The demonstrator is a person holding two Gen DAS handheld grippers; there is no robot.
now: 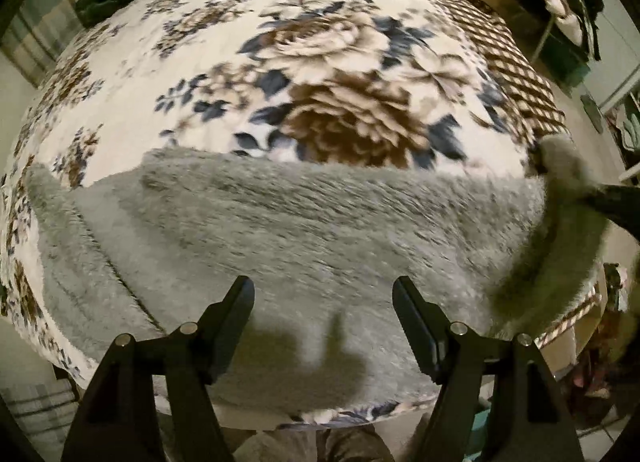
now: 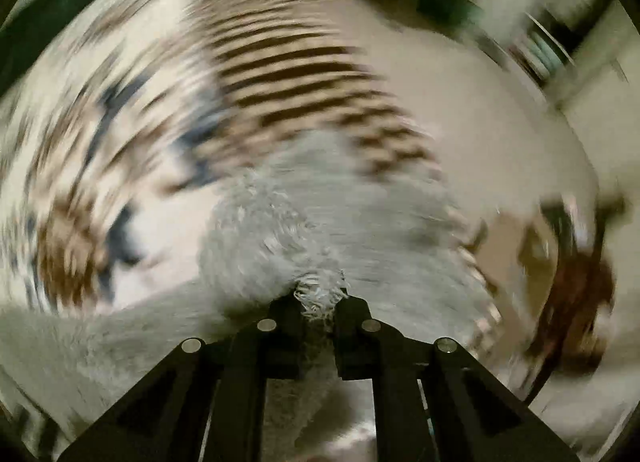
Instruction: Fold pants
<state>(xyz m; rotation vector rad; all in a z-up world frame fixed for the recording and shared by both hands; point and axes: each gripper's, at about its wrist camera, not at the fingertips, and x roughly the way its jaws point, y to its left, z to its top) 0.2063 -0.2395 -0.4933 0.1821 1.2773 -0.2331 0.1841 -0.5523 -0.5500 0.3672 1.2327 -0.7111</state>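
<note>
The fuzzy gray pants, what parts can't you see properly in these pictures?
- Right wrist view: motion blur smears the gray pants and the floral blanket; only the tuft pinched in the right gripper looks sharp.
- Left wrist view: the open left gripper and its shadow cover the near edge of the pants.
- Left wrist view: the lifted end at the right edge is blurred and cut off.

Left gripper (image 1: 323, 294) fingers spread wide, nothing between; right gripper (image 2: 319, 301) fingers clamped together.
</note>
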